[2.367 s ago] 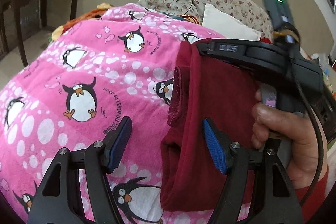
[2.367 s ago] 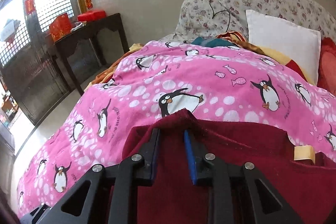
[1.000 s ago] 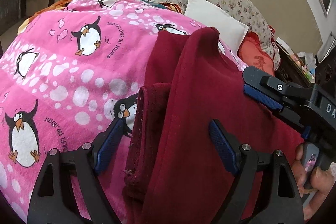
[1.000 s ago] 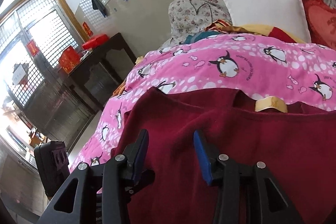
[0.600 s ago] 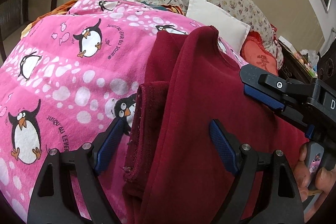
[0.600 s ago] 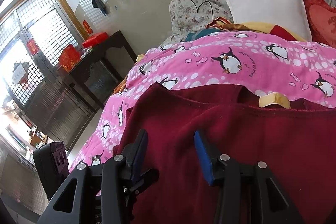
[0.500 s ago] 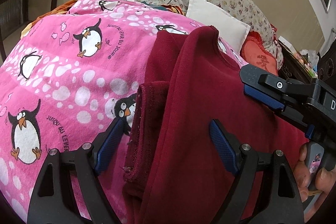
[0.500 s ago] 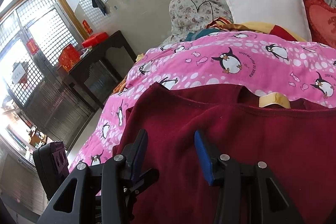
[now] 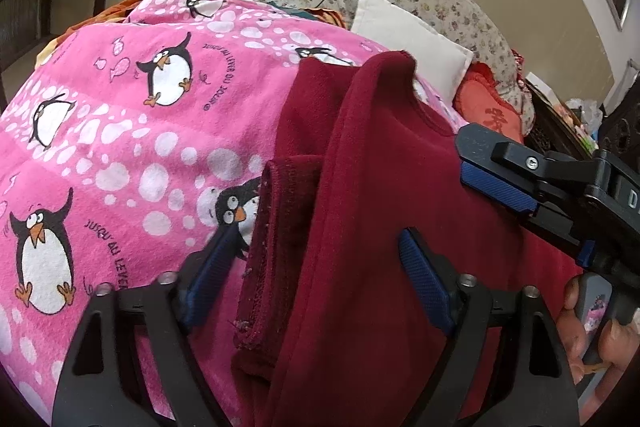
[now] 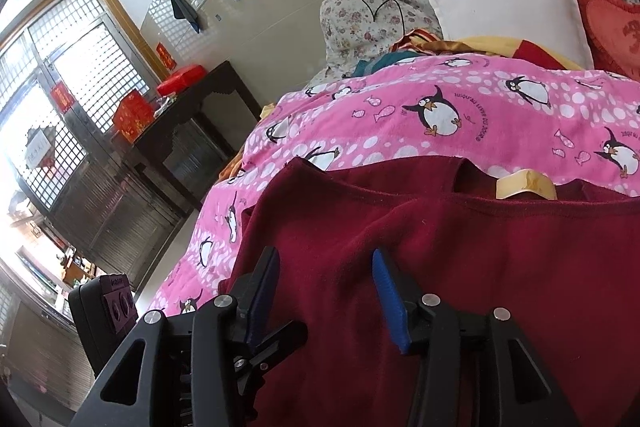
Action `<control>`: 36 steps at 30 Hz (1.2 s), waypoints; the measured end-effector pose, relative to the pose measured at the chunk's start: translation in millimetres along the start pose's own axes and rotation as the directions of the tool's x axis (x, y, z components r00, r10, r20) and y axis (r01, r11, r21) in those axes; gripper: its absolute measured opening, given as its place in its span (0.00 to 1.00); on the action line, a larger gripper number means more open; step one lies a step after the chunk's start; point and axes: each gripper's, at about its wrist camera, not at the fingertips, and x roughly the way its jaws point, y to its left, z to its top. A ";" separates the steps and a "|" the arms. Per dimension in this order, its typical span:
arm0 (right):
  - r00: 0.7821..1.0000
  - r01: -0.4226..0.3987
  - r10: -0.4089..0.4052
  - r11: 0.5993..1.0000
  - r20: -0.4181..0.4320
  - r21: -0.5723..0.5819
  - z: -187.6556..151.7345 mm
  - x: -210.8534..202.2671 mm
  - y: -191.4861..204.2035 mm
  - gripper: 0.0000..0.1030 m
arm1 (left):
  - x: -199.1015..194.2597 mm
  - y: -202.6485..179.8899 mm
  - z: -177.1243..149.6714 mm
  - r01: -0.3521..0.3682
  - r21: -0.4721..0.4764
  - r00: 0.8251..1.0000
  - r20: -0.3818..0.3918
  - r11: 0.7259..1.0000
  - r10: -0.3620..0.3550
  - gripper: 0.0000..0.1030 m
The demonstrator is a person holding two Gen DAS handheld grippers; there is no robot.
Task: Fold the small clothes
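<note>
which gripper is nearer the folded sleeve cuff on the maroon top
Left. The left gripper has its open jaws on either side of the sleeve cuff at the maroon top's edge. The right gripper sits further over, above the top's body.

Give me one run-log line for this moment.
left gripper: open | right gripper: open | red shirt: sleeve folded in, flat on blanket

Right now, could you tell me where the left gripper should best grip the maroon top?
Probably the folded sleeve edge of the maroon top, coming from the near end: it forms a raised ridge on the penguin blanket, already between the open left gripper.
</note>
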 end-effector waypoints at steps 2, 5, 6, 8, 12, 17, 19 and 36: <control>1.000 -0.006 0.006 1.000 -0.003 0.008 0.3 -0.9 -0.2 0.47 | -2.7 0.3 -0.4 0.088 -0.026 0.996 -0.018 0.996 -0.089 0.43; 0.999 -0.051 0.050 0.998 0.004 0.042 2.2 -8.4 1.4 0.49 | -17.9 -6.8 -0.7 0.098 0.003 0.995 0.012 0.995 -0.098 0.27; 0.996 -0.084 0.083 0.995 0.016 0.058 3.5 -13.6 3.2 0.55 | -24.7 -9.7 -1.9 0.109 0.019 0.994 0.027 0.994 -0.110 0.26; 0.991 -0.128 0.125 0.989 0.043 0.076 5.0 -23.7 8.2 0.68 | -38.9 -14.9 -5.7 0.145 0.042 0.988 0.053 0.989 -0.147 0.26; 0.985 -0.168 0.165 0.984 0.055 0.055 3.3 -33.0 25.4 0.75 | -46.2 -28.1 -11.4 0.160 0.105 0.984 0.060 0.982 -0.167 0.26; 0.997 -0.078 0.077 0.997 -0.017 -0.016 -4.7 -13.9 41.1 0.75 | -39.2 -32.9 -12.6 0.137 0.107 0.988 0.052 0.985 -0.143 0.26; 0.999 -0.048 0.047 0.998 -0.026 -0.038 -6.8 -10.8 42.5 0.75 | -41.0 -32.2 -12.8 0.165 0.092 0.984 0.051 0.982 -0.170 0.26; 0.986 0.107 -0.132 0.970 -0.103 -0.217 -12.8 4.0 45.9 0.44 | -59.9 -56.1 -33.6 0.225 0.166 0.971 0.039 0.960 -0.234 0.24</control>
